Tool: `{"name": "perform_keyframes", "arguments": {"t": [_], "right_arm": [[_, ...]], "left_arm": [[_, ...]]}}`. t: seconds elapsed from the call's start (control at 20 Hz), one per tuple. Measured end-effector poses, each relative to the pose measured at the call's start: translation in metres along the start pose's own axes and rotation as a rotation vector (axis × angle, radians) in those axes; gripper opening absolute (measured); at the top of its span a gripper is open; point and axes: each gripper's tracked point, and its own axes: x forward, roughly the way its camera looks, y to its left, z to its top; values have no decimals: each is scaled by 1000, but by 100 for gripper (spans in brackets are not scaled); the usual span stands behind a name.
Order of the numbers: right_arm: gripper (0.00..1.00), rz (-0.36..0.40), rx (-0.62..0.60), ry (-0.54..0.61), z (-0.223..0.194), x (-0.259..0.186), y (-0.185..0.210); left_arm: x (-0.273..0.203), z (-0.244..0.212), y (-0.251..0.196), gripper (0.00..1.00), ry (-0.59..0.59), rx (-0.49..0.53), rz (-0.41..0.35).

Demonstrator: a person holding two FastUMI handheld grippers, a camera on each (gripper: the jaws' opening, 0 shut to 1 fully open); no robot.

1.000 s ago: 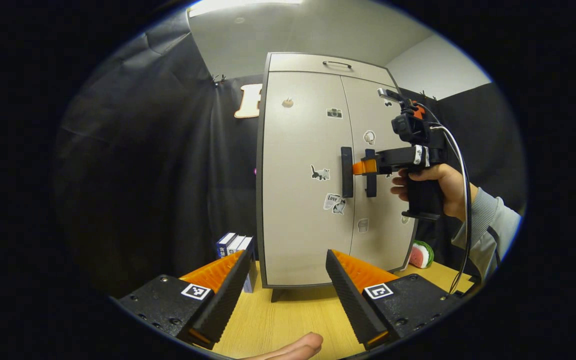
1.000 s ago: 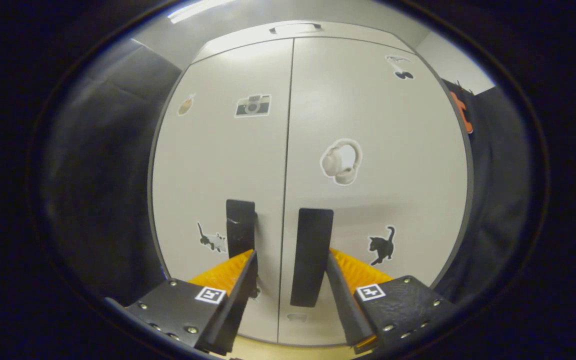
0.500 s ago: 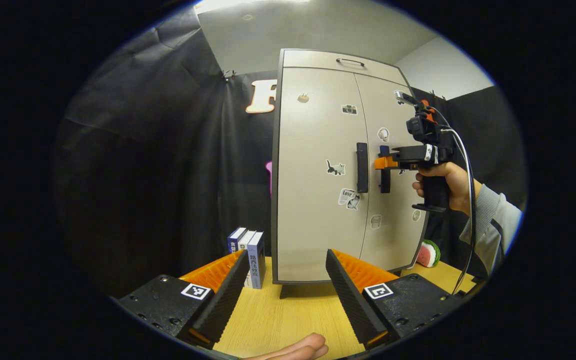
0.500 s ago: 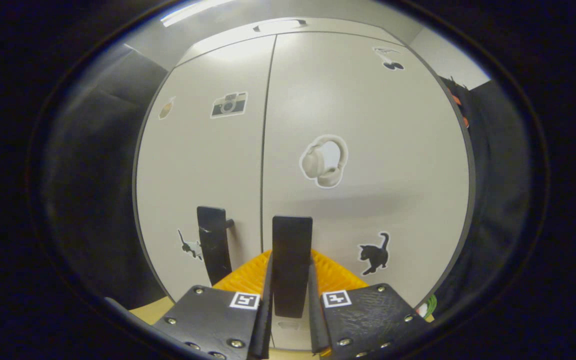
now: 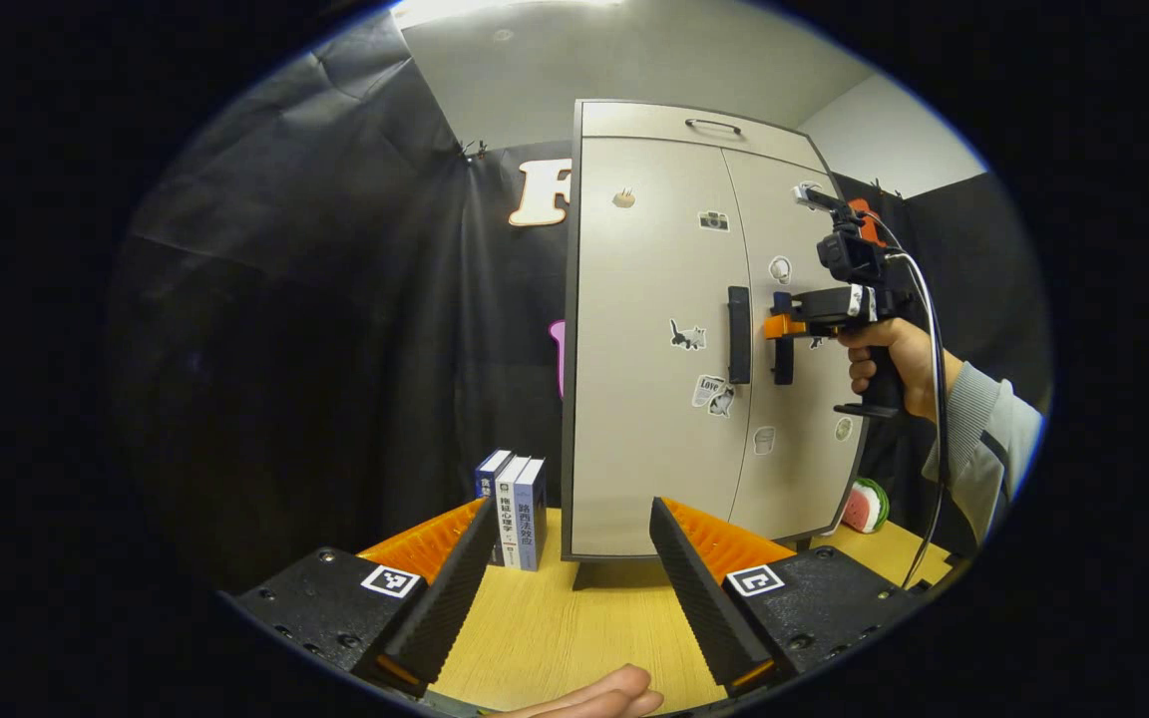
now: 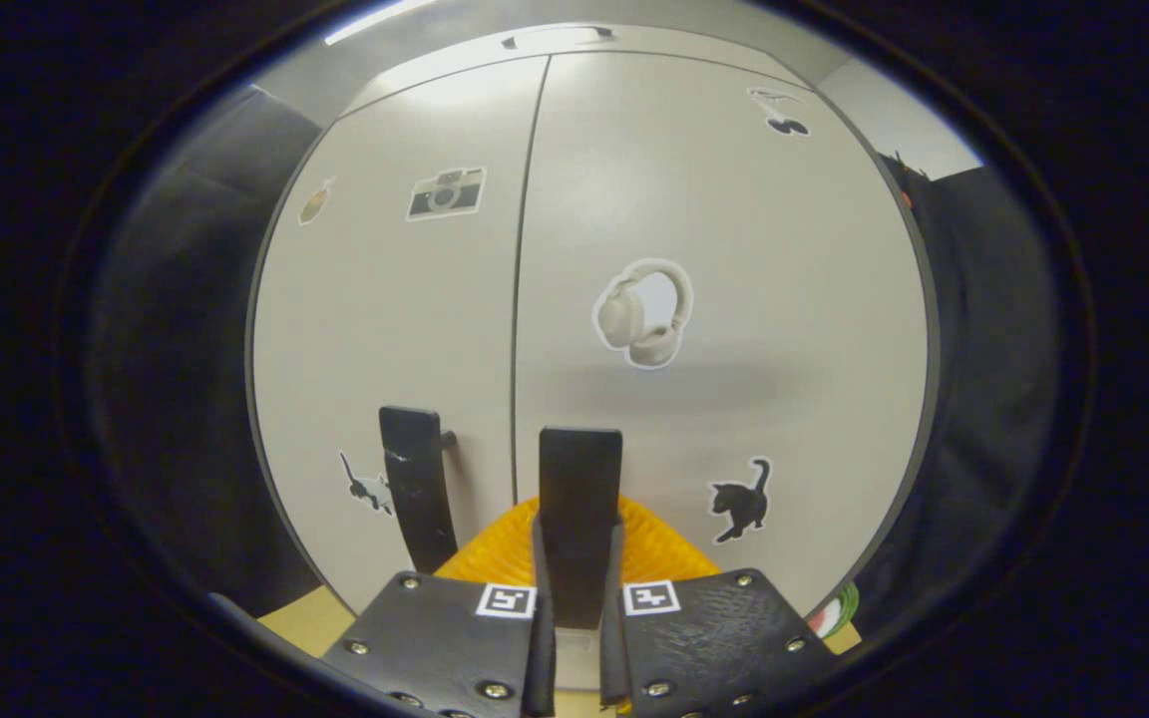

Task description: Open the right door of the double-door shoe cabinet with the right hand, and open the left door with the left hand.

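Blue books (image 5: 515, 509) left of cabinet (image 5: 634, 399), watermelon toy (image 5: 866, 505) right, wooden table (image 5: 574, 628)

In the right gripper view, the lower end of the black flat bar handle (image 6: 579, 499) is hidden between the black-and-orange gripper (image 6: 575, 638). The green-rimmed watermelon-slice toy (image 5: 866, 505) is partly hidden behind the pale grey cabinet (image 5: 634, 399).
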Motion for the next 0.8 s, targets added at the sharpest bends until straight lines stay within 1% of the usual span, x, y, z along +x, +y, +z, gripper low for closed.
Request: {"name": "perform_keyframes", "arguments": {"t": [0.1, 0.15, 0.5, 0.65, 0.7, 0.75, 0.8], "right_arm": [[18, -15, -4, 12, 0, -4, -2], [18, -10, -1, 19, 0, -5, -1], [18, 74, 14, 28, -2, -36, -4], [18, 97, 4, 30, -3, -51, -9], [18, 105, 5, 32, -3, -60, -12], [18, 110, 6, 34, -3, -67, -14], [18, 115, 5, 35, -4, -75, -18]], "left_arm": [[-16, 0, 1, 96, 0, 16, 6], [-21, 1, 1, 96, -1, 25, 9], [-50, 18, -18, 96, -31, 56, 4], [-59, 23, -30, 96, -40, 62, -6], [-62, 24, -32, 94, -42, 64, -6], [-65, 26, -35, 96, -46, 66, -7], [-67, 27, -38, 95, -49, 66, -9]]}}
